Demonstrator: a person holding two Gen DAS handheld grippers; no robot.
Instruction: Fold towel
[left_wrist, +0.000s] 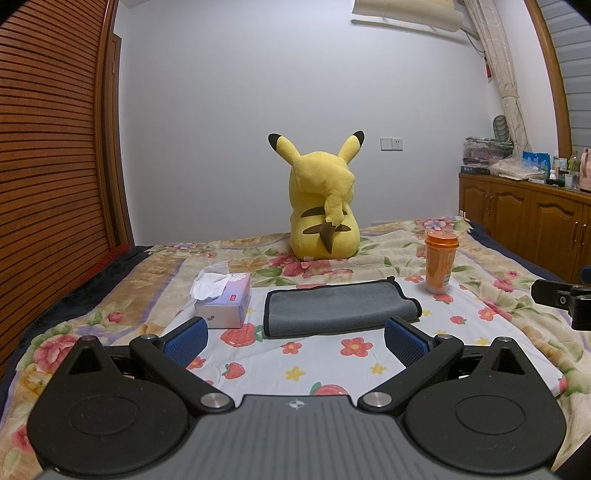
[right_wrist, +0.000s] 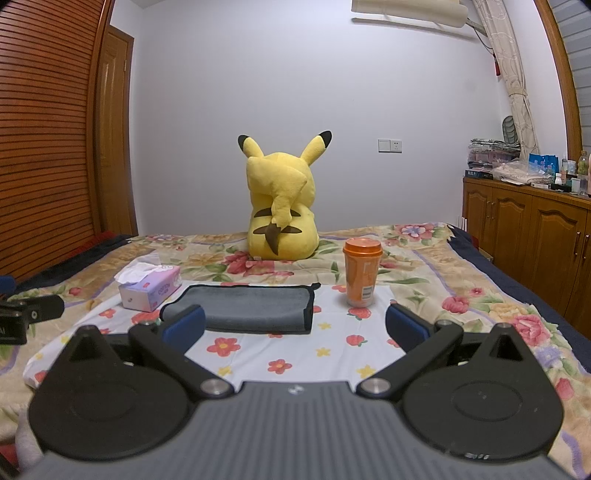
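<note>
The grey towel (left_wrist: 340, 308) lies already folded, seemingly in half, on the bed between tissue box (left_wrist: 223, 301) and orange cup (left_wrist: 440, 266), while left gripper (left_wrist: 295, 338) and right gripper (right_wrist: 295, 325) hover spread apart, empty, so perhaps one fold remains.

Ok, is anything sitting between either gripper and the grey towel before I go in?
Nothing visible does. Both the left gripper and right gripper are open, with only bare floral sheet ahead of the towel. The tissue box sits off its left end, the orange cup off its far right corner.

Plush (left_wrist: 323, 206) – tissue box (left_wrist: 223, 301) – orange cup (left_wrist: 440, 263)
</note>
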